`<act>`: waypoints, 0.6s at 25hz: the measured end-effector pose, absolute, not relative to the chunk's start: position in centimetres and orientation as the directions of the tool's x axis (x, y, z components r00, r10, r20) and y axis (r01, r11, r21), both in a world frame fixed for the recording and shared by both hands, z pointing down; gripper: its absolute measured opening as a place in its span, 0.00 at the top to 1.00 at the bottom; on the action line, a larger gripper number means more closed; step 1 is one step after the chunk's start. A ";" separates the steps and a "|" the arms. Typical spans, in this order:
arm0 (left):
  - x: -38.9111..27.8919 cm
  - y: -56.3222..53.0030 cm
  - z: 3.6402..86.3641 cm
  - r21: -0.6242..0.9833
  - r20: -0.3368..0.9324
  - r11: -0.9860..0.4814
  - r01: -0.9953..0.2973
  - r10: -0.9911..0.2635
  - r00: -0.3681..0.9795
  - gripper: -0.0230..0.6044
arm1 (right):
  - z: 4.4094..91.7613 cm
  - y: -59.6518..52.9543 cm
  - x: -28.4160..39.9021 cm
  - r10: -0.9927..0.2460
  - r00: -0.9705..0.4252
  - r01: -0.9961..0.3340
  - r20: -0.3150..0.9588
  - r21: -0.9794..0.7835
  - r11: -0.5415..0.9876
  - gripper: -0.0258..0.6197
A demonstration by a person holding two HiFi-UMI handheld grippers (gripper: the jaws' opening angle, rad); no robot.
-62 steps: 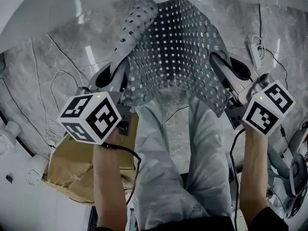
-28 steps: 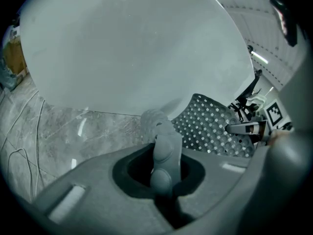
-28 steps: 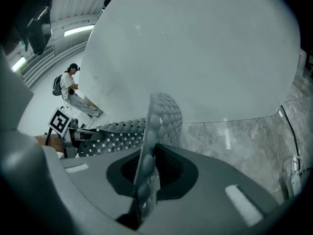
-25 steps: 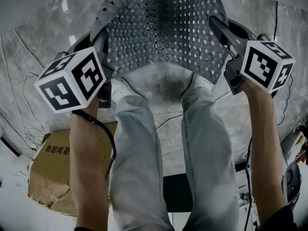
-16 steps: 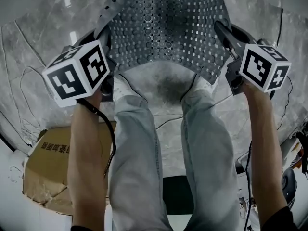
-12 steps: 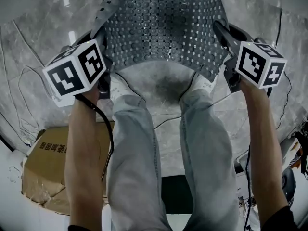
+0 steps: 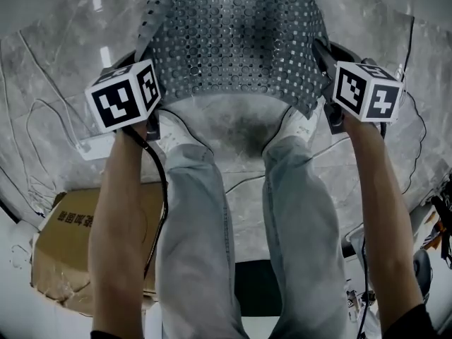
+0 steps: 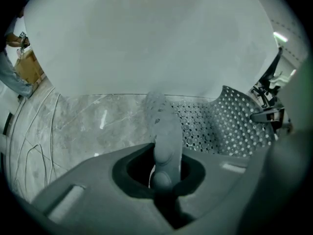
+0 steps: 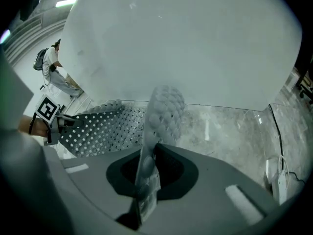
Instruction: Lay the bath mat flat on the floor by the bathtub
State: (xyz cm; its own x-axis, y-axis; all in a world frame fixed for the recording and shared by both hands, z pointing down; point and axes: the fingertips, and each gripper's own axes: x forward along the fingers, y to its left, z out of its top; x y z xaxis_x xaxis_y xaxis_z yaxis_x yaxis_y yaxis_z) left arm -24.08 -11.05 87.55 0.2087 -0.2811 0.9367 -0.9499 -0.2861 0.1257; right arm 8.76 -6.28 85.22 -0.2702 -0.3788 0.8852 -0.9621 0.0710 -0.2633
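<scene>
1. Head view: grey perforated rubber bath mat [image 7: 233, 41] stretched crosswise between left gripper [image 7: 143, 61] and right gripper [image 7: 322, 55], near edge just ahead of the white shoes [image 7: 171, 124], rest reaching forward over the grey marble floor [image 7: 49, 76]
2. Left gripper view: jaws clamped on the mat's left corner, sheet running off rightward, white bathtub [image 8: 146, 38] wall straight ahead
3. Right gripper view: jaws pinched on the right corner, sheet running leftward; held edge parallel to the tub wall, both hands equally near, so probably a joint lowering

Place: staged bathroom set | signs: white bathtub [image 9: 186, 48], marble floor [image 9: 230, 126], loose cables [image 8: 24, 131], cardboard box [image 7: 67, 246] lay about
</scene>
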 end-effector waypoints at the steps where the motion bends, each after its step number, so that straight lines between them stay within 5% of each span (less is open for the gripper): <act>1: -24.3 -10.9 87.9 0.117 0.941 -0.291 -0.949 -0.273 0.199 0.92 | 85.6 -6.2 8.9 -0.371 -0.259 -0.965 0.892 -0.253 0.066 0.92; 15: -27.2 -9.0 93.2 -0.018 0.985 -0.353 -0.935 -0.165 0.043 0.92 | 91.2 -4.1 11.8 -0.271 -0.123 -0.992 0.955 -0.109 0.068 0.92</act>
